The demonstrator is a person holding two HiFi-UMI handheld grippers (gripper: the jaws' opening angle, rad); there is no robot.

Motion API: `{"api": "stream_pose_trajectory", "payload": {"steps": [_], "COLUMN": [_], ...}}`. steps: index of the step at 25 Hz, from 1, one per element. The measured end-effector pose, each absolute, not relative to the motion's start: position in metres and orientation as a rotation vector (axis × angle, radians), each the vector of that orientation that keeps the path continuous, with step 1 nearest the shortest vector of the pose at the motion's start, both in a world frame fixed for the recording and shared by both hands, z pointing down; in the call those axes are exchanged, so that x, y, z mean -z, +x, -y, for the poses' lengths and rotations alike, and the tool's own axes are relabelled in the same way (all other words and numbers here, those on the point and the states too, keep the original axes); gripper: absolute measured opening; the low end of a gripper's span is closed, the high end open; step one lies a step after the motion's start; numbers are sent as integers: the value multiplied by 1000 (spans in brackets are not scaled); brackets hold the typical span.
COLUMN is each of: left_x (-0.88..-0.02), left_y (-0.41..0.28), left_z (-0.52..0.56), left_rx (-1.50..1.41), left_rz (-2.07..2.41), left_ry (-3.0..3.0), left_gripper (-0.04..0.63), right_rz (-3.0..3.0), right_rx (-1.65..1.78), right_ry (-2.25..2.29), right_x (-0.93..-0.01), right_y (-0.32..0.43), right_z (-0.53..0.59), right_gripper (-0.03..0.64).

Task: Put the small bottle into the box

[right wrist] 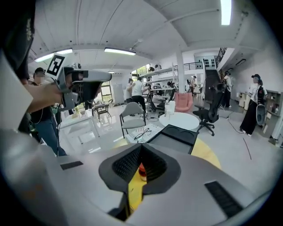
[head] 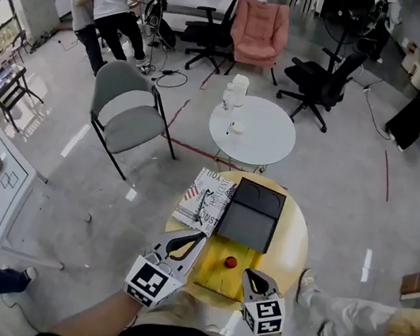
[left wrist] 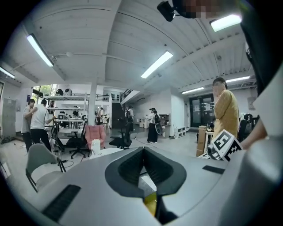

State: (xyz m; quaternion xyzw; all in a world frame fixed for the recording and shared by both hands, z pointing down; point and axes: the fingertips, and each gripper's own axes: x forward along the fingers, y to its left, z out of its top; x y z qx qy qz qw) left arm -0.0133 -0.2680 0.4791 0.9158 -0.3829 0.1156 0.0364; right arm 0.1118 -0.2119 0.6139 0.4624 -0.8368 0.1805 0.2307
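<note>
The small bottle (head: 231,262), red cap up and apparently upright, stands on a yellow board (head: 212,272) on the near side of the open black box (head: 248,226). It sits between my two tools, just ahead of the right gripper (head: 248,274) and nearer it than the left gripper (head: 198,238). Both tongs are pinched together at the tips and hold nothing.
</note>
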Motion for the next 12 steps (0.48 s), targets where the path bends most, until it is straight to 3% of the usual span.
{"api": "stream_pose_trajectory", "payload": {"steps": [12], "left_x": [-463], "left_y": [3], "left_z": [215], "left_rx": [-323], "left_rz": [1245], "left_ry": [2781], "left_gripper": [17], "right_rz": [2375], "right_rx": [-374], "right_ry": [1346], "right_x": [-541], "right_y": [146], "right_z": [171], "right_gripper": [12]}}
